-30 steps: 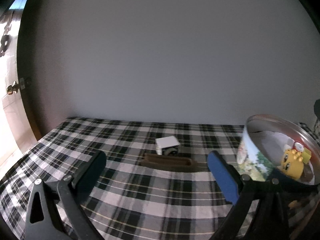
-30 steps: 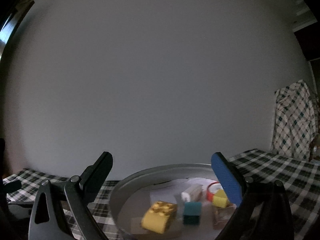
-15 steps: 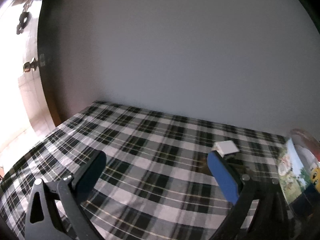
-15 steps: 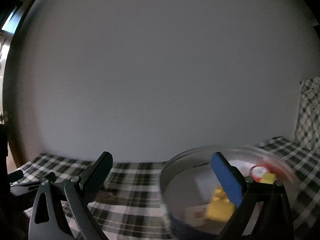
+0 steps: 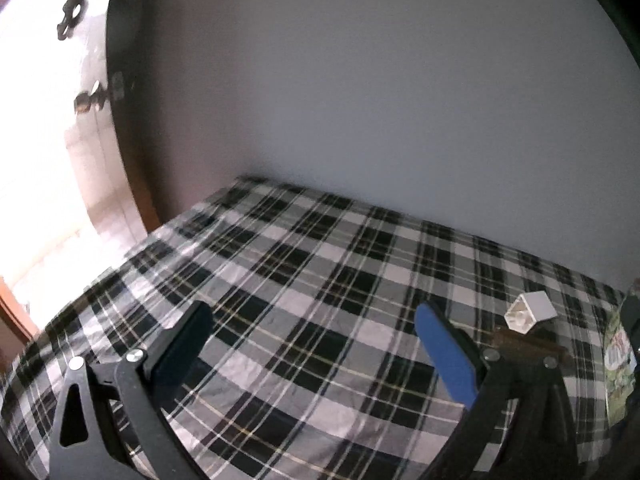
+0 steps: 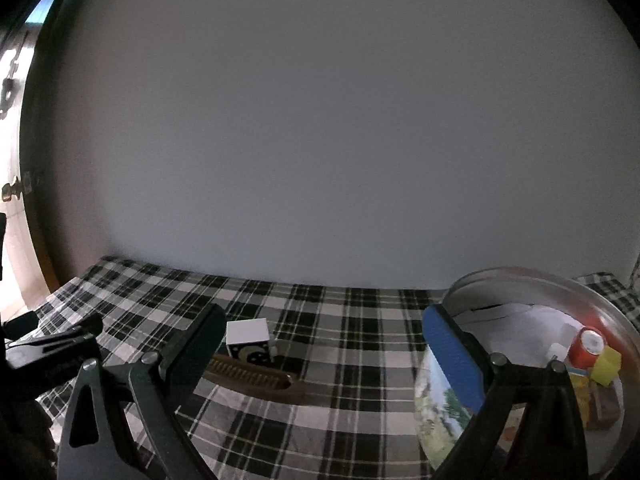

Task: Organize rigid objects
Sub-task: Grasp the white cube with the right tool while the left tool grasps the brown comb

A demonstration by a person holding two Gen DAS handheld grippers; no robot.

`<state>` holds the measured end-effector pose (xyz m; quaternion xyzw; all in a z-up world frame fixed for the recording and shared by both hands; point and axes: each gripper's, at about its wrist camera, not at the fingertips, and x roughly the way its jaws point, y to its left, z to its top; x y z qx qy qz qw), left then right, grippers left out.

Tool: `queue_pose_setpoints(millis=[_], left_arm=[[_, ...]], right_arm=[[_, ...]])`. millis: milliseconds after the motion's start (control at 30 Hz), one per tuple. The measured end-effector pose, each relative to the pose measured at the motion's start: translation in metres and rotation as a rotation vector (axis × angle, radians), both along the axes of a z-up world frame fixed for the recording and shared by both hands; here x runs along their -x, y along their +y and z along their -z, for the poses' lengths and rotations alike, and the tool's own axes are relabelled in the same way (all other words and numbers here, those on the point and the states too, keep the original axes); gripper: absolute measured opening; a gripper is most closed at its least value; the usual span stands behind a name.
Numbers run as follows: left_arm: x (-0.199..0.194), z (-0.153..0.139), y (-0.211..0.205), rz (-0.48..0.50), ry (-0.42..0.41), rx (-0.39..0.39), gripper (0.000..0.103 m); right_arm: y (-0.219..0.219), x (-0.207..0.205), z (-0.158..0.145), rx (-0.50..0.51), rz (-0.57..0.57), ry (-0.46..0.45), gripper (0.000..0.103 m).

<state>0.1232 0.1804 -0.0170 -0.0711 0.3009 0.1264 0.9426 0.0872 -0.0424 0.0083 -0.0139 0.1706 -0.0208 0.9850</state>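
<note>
A white cube [image 6: 248,331] with a dark patterned face lies on the checked cloth behind a long brown comb-like piece [image 6: 256,378]. Both also show in the left wrist view, the cube [image 5: 530,312] and the brown piece [image 5: 524,344] at the right. A round metal tin [image 6: 536,292] at the right holds several small toys, among them a red one [image 6: 586,346] and a yellow block [image 6: 606,366]. My right gripper [image 6: 324,340] is open and empty above the cloth, between the cube and the tin. My left gripper [image 5: 310,342] is open and empty over bare cloth.
The checked cloth [image 5: 304,280] covers the table up to a plain grey wall [image 6: 320,120]. A bright door with a knob [image 5: 86,102] stands at the left. The tin's printed side [image 5: 618,364] shows at the right edge. The left gripper's body [image 6: 44,352] shows at the left.
Both grippers have swung to the left. The cube and brown piece slid to the right in the left view; the tin moved to the right in the right view. Both stayed open.
</note>
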Motion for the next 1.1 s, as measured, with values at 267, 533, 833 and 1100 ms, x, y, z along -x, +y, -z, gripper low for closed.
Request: queue_pose_setpoints(millis=[267, 533, 833, 1100], left_arm=[[-0.002, 0.003, 0.002, 0.008, 0.018, 0.007, 0.102], [-0.009, 0.006, -0.007, 0.067, 0.050, -0.001, 0.102], [-0.014, 0.008, -0.017, 0.177, 0.063, 0.016, 0.102], [-0.005, 0.001, -0.074, 0.498, 0.019, -0.067, 0.102]], right_arm=[[0.032, -0.055, 0.014, 0.042, -0.118, 0.193, 0.098], [0.041, -0.109, 0.041, 0.025, -0.151, 0.424, 0.069], [0.032, -0.095, 0.034, -0.039, -0.144, 0.357, 0.045], [-0.016, -0.014, -0.006, -0.082, 0.038, 0.089, 0.045]])
